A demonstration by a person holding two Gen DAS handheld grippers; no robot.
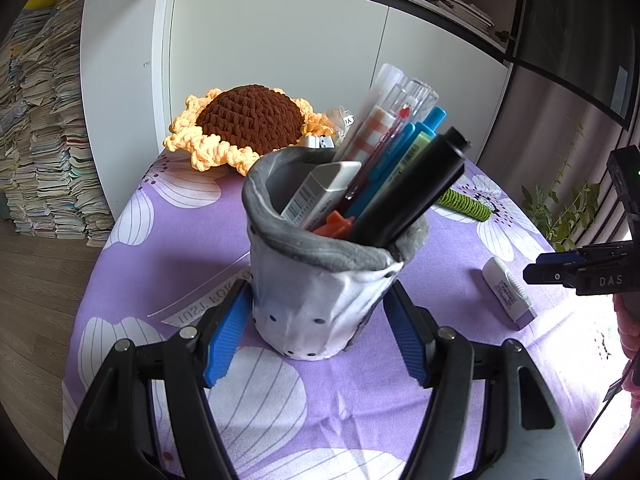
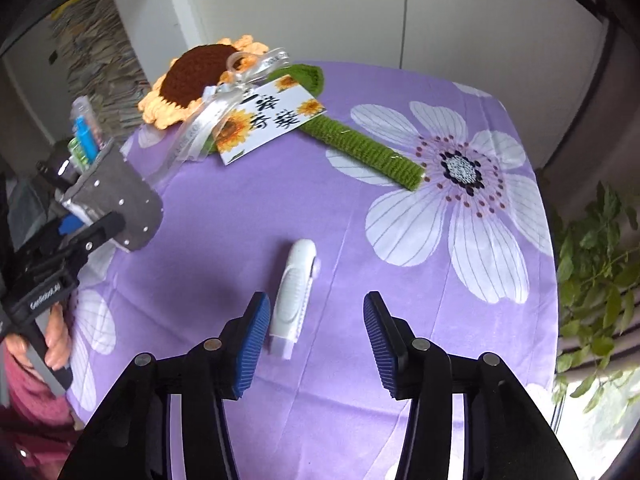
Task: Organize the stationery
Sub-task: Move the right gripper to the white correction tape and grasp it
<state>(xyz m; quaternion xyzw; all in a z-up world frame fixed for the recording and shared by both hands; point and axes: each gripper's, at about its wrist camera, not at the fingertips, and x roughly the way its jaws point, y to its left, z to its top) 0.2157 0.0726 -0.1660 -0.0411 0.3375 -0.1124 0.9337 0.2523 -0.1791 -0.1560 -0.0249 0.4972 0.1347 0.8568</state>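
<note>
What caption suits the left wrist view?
Left gripper clamps a fabric pen holder full of stationery.

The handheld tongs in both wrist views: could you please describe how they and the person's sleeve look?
Both tongs, left and right, have black angular plastic arms with silver pivot bolts and blue ribbed pads. White lettering marks the black bodies. The hand gripping the left handle wears a pinkish-red knitted sleeve.
</note>
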